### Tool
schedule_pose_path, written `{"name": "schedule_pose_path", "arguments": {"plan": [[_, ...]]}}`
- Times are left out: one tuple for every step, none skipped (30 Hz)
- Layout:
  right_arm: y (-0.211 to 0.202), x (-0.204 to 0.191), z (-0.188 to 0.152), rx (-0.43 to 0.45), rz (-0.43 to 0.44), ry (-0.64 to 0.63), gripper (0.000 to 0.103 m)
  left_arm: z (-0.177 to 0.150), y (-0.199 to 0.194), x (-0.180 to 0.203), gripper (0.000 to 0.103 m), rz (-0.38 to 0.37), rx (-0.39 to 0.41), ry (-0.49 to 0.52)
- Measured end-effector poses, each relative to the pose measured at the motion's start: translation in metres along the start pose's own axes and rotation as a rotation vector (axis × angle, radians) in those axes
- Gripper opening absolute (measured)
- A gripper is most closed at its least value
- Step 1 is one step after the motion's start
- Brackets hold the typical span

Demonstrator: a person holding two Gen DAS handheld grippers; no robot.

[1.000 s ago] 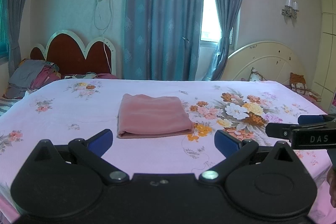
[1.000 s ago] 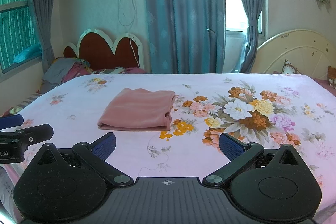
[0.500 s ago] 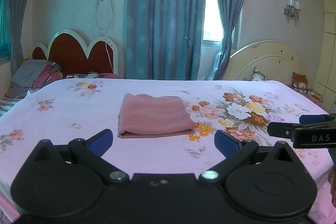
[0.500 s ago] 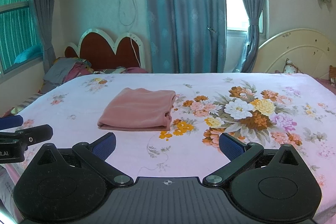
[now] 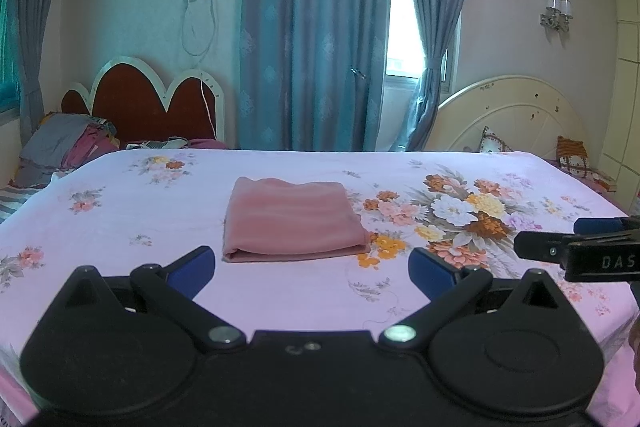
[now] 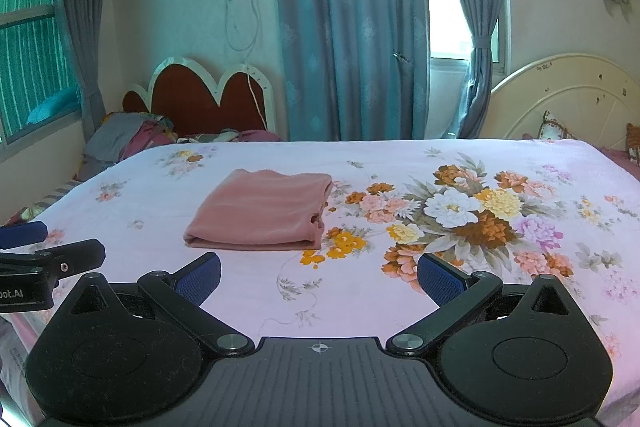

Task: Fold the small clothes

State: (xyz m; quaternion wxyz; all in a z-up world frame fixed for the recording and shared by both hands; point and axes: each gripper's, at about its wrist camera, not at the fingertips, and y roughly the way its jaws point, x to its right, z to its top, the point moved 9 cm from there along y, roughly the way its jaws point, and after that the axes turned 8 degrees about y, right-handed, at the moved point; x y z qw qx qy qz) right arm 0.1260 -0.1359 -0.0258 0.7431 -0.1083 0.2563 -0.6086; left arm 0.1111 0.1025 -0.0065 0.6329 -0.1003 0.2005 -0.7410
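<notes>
A pink garment (image 5: 292,221) lies folded into a neat rectangle on the floral bedsheet (image 5: 120,227), and shows in the right wrist view too as the pink garment (image 6: 260,215). My left gripper (image 5: 312,269) hovers open near the bed's front edge, short of the garment, with nothing between its blue pads. My right gripper (image 6: 318,277) is open as well, a little right of the garment and just as far back. Each gripper's side shows at the edge of the other's view: the right gripper (image 5: 576,247) and the left gripper (image 6: 44,259).
The pink floral bedsheet (image 6: 460,211) covers the whole bed. A pile of clothes (image 5: 64,147) lies at the far left by a red headboard (image 5: 148,103). Blue curtains (image 5: 316,27) hang behind. A cream headboard (image 5: 516,119) and cushions (image 5: 572,155) stand at the far right.
Both grippers have drawn back and tilted slightly, so the garment sits a little higher in view. The garment has not moved and both grippers stay open.
</notes>
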Motion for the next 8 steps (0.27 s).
{"name": "schedule_pose_path", "arguments": {"plan": [[-0.0002,-0.0001,-0.0001,0.000,0.000,-0.001,0.103,-0.0005,0.0003,-0.0006,0.102,0.002,0.000,0.000],[0.0001,-0.0001,0.0001,0.000,0.000,-0.001,0.103,-0.0010,0.0013,-0.0002,0.102,-0.001,-0.002,0.002],[-0.0004,0.0000,0.0001,0.000,0.001,-0.002,0.103,-0.0010,0.0021,0.0006,0.102,-0.005,-0.003,0.004],[-0.0001,-0.0004,0.0001,0.000,0.000,-0.001,0.103,-0.0010,0.0020,0.0012,0.102,-0.007,0.000,0.009],[0.0001,-0.0008,0.0001,0.001,-0.001,-0.001,0.103,-0.0006,0.0016,0.0019,0.101,-0.009,0.005,0.016],[-0.0002,-0.0007,0.0001,0.001,0.000,-0.002,0.103,-0.0002,0.0021,0.0038,0.100,-0.011,0.008,0.025],[-0.0013,-0.0001,0.0002,0.001,0.001,-0.004,0.103,0.0000,0.0024,0.0051,0.100,-0.014,0.008,0.030],[-0.0016,0.0002,0.0000,0.001,0.001,-0.003,0.103,-0.0002,0.0030,0.0058,0.101,-0.016,0.005,0.030]]}}
